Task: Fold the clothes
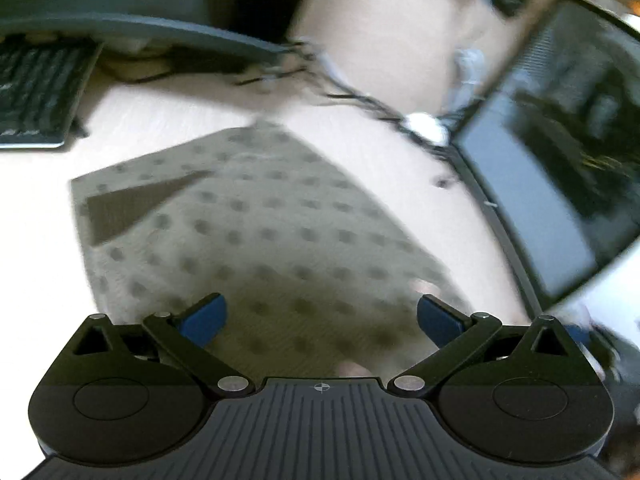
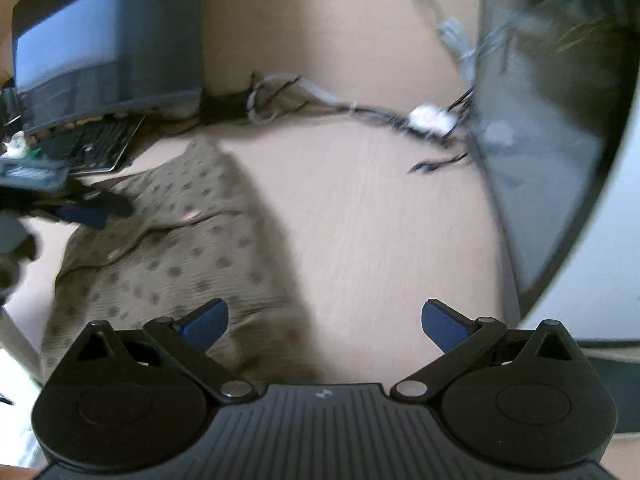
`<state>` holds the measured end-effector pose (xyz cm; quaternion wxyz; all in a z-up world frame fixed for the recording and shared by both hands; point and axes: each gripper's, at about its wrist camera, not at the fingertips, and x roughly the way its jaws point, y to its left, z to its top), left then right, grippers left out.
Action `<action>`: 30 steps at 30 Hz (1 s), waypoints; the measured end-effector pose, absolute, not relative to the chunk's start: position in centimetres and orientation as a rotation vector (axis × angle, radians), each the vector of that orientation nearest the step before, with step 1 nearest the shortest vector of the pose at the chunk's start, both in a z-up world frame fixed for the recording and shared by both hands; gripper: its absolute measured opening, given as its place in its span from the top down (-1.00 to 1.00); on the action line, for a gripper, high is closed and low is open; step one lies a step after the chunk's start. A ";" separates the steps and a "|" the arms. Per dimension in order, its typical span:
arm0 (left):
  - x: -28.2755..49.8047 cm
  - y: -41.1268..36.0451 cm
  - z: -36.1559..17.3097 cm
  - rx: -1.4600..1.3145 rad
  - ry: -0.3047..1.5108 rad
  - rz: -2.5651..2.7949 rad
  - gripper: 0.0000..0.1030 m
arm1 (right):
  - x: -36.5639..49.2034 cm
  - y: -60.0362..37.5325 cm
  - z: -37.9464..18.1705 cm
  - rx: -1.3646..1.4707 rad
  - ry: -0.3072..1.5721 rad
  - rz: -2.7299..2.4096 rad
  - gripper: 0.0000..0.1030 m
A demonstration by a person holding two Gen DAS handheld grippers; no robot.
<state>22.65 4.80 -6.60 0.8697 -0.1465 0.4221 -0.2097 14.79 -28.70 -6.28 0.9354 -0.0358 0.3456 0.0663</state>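
A beige garment with grey dots (image 1: 256,232) lies folded flat on the pale table (image 1: 420,200); a dark triangular patch shows near its left corner. My left gripper (image 1: 322,320) hovers over its near edge, open, blue pads wide apart with nothing between them. In the right wrist view the same garment (image 2: 180,248) lies to the left, creased with a fold line across it. My right gripper (image 2: 325,322) is open above the garment's right edge and bare table. The left gripper (image 2: 80,210) shows at the far left of that view, over the garment. Both views are blurred.
A black keyboard (image 1: 36,96) sits under a monitor at the back left. A tangle of cables with a white plug (image 1: 424,124) runs along the back. A dark screen (image 1: 560,168) stands at the right edge. The keyboard (image 2: 96,144) and screen (image 2: 552,140) also appear in the right wrist view.
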 end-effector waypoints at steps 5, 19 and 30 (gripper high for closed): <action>18.9 2.3 -6.9 -0.313 0.874 -0.517 -1.00 | 16.6 -27.5 -8.9 -0.218 0.737 0.148 -0.80; 16.0 8.7 -4.9 -0.405 0.778 -0.255 -1.00 | 20.6 -25.1 -1.5 -0.050 0.679 0.431 -0.37; 22.5 10.1 -6.4 -0.422 0.876 -0.244 -1.00 | 37.0 -15.2 -5.0 0.058 0.887 0.412 -0.32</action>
